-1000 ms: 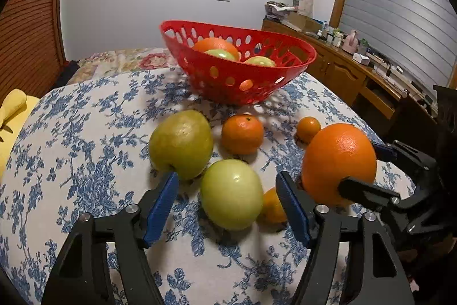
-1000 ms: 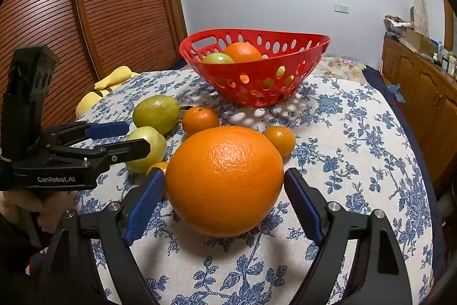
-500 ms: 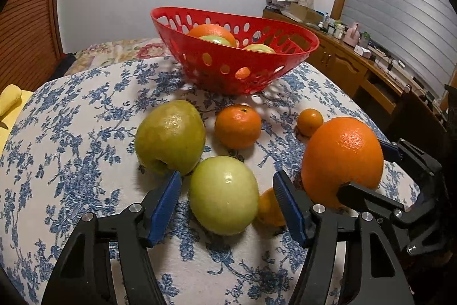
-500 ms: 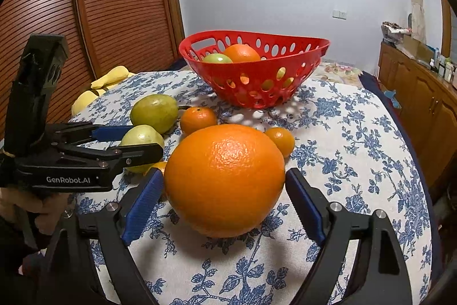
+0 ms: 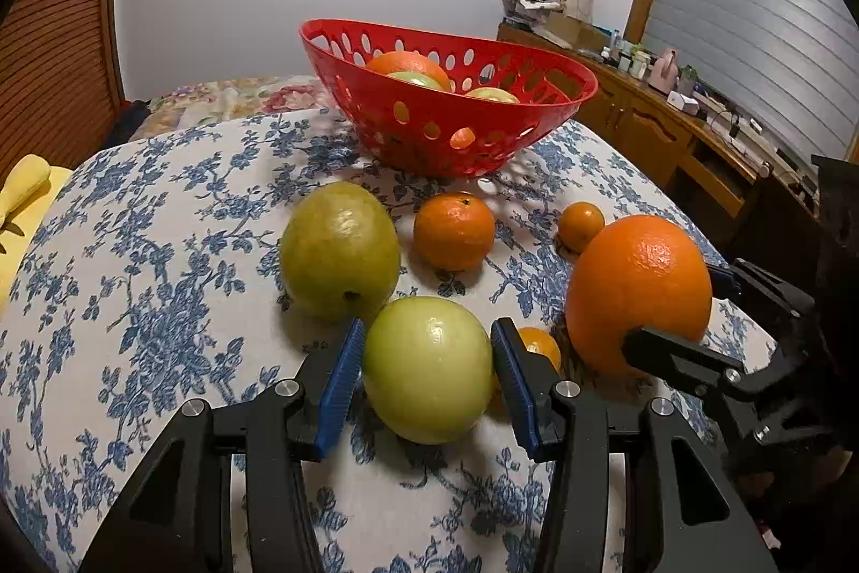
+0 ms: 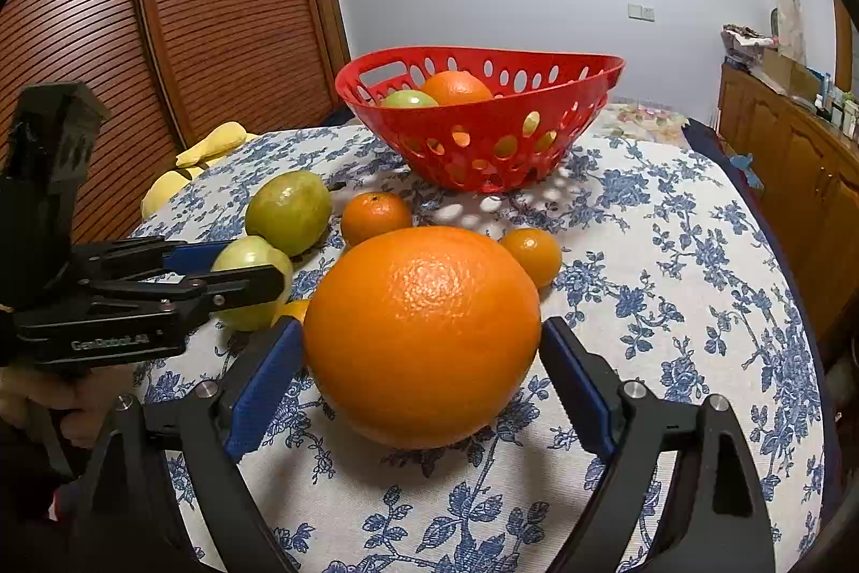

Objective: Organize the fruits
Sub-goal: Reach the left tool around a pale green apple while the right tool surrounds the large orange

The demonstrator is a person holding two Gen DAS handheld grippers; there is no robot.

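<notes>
on the table, seen from the left wrist: the basket sits at twelve o'clock – fruit inside. before it the tangerine, a pear at ten o'clock, a small citrus at one. nearest, the apple – the large orange at three o'clock.

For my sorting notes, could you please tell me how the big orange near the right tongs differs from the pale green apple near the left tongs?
The big orange is deep orange with pebbled skin; the green apple is pale green and smooth. The orange looks larger. The left tongs are closing, pads right against the apple; the right tongs are opening, pads at the orange's sides. Both fruits rest on the floral tablecloth, outside the red basket.
</notes>
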